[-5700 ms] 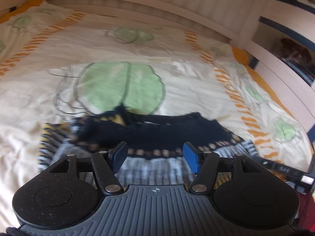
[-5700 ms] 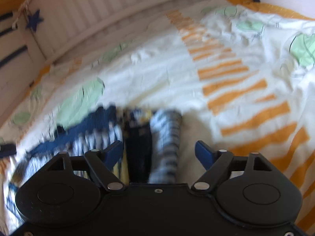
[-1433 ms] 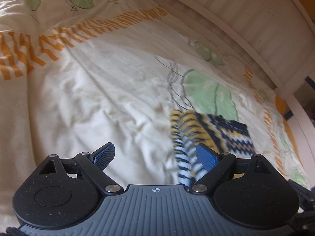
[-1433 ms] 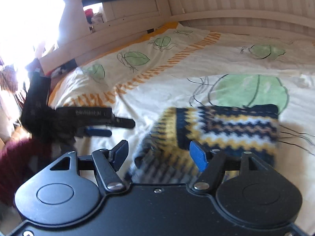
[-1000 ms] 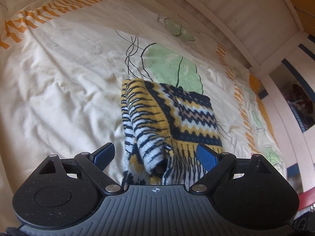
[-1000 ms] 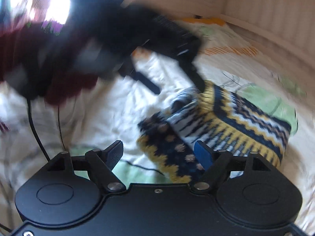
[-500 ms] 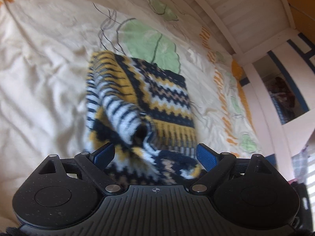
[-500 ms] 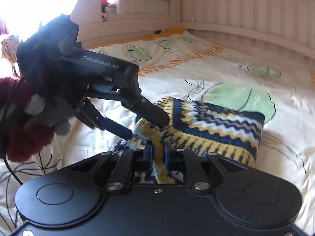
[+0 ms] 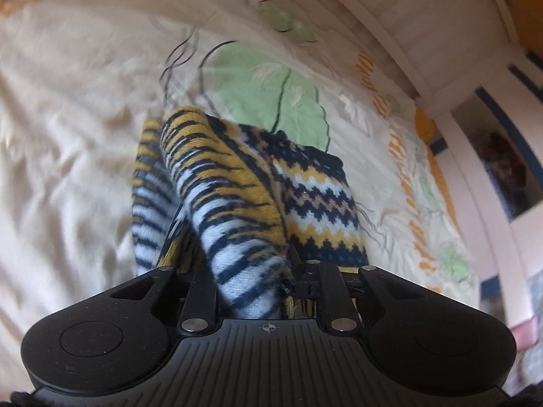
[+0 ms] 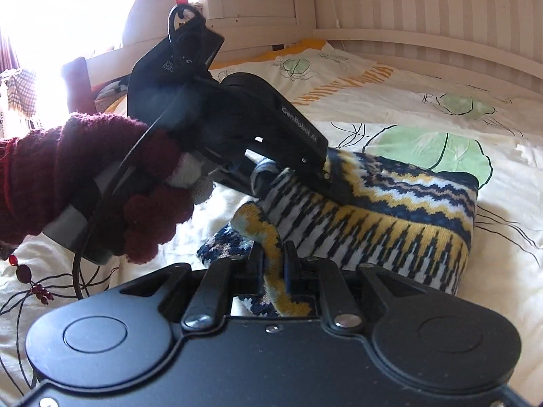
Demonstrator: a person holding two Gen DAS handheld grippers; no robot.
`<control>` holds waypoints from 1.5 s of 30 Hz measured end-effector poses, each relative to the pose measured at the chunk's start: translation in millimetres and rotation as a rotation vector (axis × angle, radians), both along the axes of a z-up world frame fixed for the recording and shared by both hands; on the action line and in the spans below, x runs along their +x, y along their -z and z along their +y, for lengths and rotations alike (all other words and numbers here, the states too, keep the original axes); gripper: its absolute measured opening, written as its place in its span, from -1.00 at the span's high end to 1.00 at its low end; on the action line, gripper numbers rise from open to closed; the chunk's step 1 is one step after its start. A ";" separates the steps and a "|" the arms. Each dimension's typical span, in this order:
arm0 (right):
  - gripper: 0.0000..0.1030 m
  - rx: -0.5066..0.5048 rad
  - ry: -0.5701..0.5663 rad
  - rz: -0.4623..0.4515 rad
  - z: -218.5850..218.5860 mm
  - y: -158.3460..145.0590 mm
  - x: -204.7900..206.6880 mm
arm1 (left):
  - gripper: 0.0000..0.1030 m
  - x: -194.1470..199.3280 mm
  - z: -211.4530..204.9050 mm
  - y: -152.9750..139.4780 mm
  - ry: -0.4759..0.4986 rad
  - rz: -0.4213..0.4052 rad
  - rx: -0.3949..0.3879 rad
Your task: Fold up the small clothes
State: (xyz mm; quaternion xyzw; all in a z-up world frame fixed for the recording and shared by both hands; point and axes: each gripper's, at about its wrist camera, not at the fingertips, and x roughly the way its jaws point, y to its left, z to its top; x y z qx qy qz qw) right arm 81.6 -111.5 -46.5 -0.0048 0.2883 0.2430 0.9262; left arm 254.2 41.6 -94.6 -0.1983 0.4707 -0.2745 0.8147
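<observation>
Knitted sweater [image 10: 390, 224], navy/yellow/white zigzag, lies folded mid-bed on the cream leaf-print bedsheet [image 10: 407, 78], well clear of the edges. Right gripper [image 10: 274, 268] is pinched tight on a bunched yellow-striped fold at the sweater's near end. Left gripper [image 9: 253, 281], held in a maroon-gloved hand [image 10: 101, 186], has its jaws closing on a white-and-navy striped fold. Sweater's long axis runs from both grippers toward the white slatted bed rail [image 9: 390, 20] on the far side.
</observation>
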 end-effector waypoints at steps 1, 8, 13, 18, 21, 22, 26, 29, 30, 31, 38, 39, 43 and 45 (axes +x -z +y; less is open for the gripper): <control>0.66 0.010 0.008 -0.013 0.0 -2.0 -0.3 | 0.64 -1.6 -3.5 -8.1 0.030 -0.037 0.023; 0.46 0.019 -0.004 0.009 24.9 10.0 9.1 | 0.59 -1.4 4.0 -25.3 0.079 -0.130 0.093; -0.07 0.030 -0.047 0.118 33.5 34.9 11.7 | 0.44 2.9 32.0 20.6 -0.023 0.001 0.042; -0.42 0.073 -0.087 0.106 17.1 24.3 -2.7 | 0.42 -0.7 49.1 18.6 -0.062 0.001 -0.018; -0.52 0.134 -0.065 0.109 -3.7 16.9 -5.9 | 0.29 -5.2 51.9 9.1 -0.083 -0.042 0.038; -0.58 0.154 -0.052 0.106 -11.9 14.3 -4.5 | 0.14 -6.4 52.2 4.5 -0.097 -0.065 0.083; -0.74 0.216 0.021 0.083 -37.9 1.5 5.3 | 0.10 -8.0 63.1 -8.3 -0.172 -0.124 0.202; -0.94 0.242 0.086 0.061 -56.5 -5.0 16.9 | 0.10 -14.7 60.4 -27.4 -0.193 -0.207 0.255; -0.94 0.242 0.108 0.056 -61.6 -4.9 25.8 | 0.10 -17.9 56.2 -34.0 -0.184 -0.233 0.257; -0.94 0.241 0.131 0.051 -67.0 -5.3 33.8 | 0.09 -22.0 50.7 -40.6 -0.168 -0.260 0.254; -0.94 0.317 0.232 0.072 -104.2 2.3 92.4 | -0.11 -42.6 3.7 -38.6 -0.035 -0.319 0.274; -0.94 0.319 0.235 0.078 -106.4 5.0 100.0 | -0.11 -43.7 0.5 -31.5 -0.024 -0.307 0.284; -0.94 0.318 0.196 0.104 -103.2 17.9 130.2 | -0.11 -48.3 2.8 -12.3 -0.027 -0.283 0.315; -0.97 0.312 0.164 0.155 -97.3 33.2 146.1 | -0.11 -46.1 6.1 -7.1 -0.035 -0.273 0.328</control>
